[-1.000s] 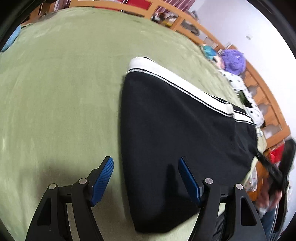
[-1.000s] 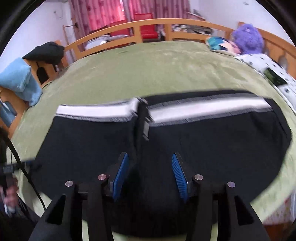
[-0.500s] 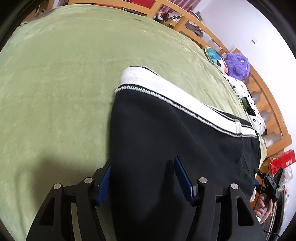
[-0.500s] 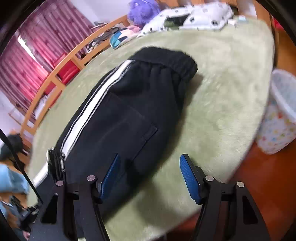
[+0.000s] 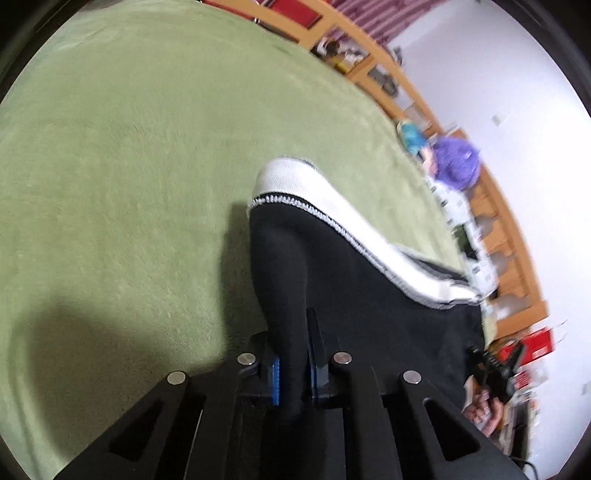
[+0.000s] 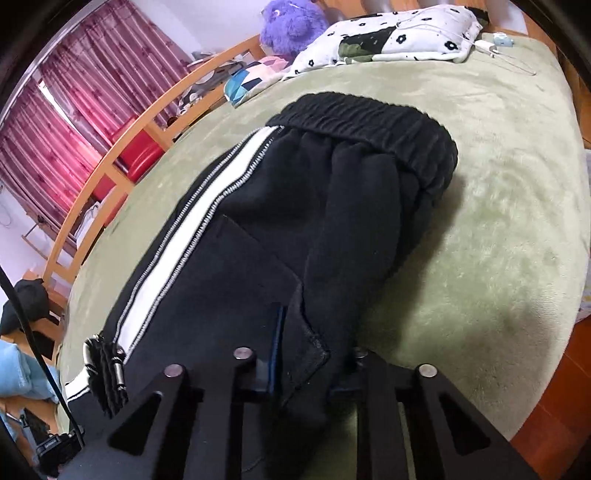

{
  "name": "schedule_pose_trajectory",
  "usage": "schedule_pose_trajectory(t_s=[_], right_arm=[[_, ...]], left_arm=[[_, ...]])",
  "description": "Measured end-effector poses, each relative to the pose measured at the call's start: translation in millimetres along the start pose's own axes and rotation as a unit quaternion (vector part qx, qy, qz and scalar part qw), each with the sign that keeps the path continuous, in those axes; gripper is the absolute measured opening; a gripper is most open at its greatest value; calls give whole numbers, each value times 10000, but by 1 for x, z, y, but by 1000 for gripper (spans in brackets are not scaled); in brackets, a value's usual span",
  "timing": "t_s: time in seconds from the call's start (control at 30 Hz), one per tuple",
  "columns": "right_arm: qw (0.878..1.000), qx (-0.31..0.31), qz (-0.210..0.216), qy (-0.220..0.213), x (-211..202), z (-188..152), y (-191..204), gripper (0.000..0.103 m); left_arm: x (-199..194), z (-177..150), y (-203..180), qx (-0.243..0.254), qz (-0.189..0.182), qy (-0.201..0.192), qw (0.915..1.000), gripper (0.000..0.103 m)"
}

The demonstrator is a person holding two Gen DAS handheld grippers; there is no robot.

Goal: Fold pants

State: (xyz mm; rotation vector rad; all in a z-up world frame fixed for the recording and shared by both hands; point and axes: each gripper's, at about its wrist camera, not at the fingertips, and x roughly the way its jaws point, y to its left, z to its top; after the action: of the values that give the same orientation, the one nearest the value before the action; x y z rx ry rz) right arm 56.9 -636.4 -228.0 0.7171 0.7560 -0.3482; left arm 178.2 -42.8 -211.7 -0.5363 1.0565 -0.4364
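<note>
Black pants [image 5: 369, 306] with a white side stripe [image 5: 332, 210] lie on a green bed cover [image 5: 129, 166]. My left gripper [image 5: 293, 365] is shut on the pants' near edge, with black cloth pinched between the blue pads. In the right wrist view the pants [image 6: 258, 240] show the elastic waistband [image 6: 369, 125] at the far end and the white stripe [image 6: 192, 229] on the left. My right gripper [image 6: 314, 365] is shut on the near edge of the pants by the pocket; its right finger is hidden under cloth.
A flowered pillow [image 6: 388, 40] and a purple plush toy [image 6: 291, 22] lie at the head of the bed. A wooden bed rail [image 6: 122, 144] runs along the far side, with red curtains [image 6: 74, 110] behind. The bed cover's [image 6: 517, 221] edge drops to the floor at right.
Both grippers have closed: the left on the pants' near edge, which now rises into a ridge, the right on the edge by the pocket. The right gripper swung toward the waistband end.
</note>
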Motion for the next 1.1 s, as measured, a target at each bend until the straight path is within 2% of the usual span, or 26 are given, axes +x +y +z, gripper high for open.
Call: schedule_pose_trajectory(t_s=[0.1, 0.27, 0.43, 0.6, 0.73, 0.83, 0.87, 0.9, 0.93, 0.97, 1.03, 1.1], right_arm=[[9997, -211, -39, -135, -18, 1, 22, 15], [9985, -490, 167, -187, -43, -7, 71, 14], [9965, -726, 404, -47, -56, -34, 118, 14], [9909, -1047, 807, 247, -65, -77, 167, 13], [9814, -1316, 1246, 631, -67, -122, 203, 13], [9750, -1559, 1315, 884, -65, -152, 216, 17], [9732, -1637, 1281, 980, -64, -160, 217, 21], [9720, -1688, 1214, 1098, -61, -167, 214, 32], [9715, -1697, 1165, 1172, -60, -173, 208, 42], [9716, -1687, 1150, 1196, -61, -177, 203, 43], [9725, -1625, 1094, 1263, -66, -179, 186, 42], [9751, -1500, 1082, 1225, -76, -175, 166, 47]], left_arm=[[-13, 2, -2, 138, 7, -149, 9998, 10], [-40, 8, 6, 104, -271, -190, 9994, 10], [-82, 14, 33, 30, -106, -417, 9991, 10], [-137, 15, 79, -106, 274, -678, 9973, 10], [-189, 15, 116, -184, 783, -1008, 9916, 10], [-199, 11, 133, -218, 1006, -861, 9910, 12], [-195, 7, 136, -229, 1069, -764, 9911, 17], [-191, 4, 137, -215, 1289, -726, 9888, 20], [-188, 2, 136, -169, 1642, -709, 9837, 24], [-184, -1, 133, -79, 2005, -681, 9773, 30], [-182, -5, 126, 41, 2103, -666, 9753, 31], [-183, -9, 118, 57, 1990, -656, 9778, 46]])
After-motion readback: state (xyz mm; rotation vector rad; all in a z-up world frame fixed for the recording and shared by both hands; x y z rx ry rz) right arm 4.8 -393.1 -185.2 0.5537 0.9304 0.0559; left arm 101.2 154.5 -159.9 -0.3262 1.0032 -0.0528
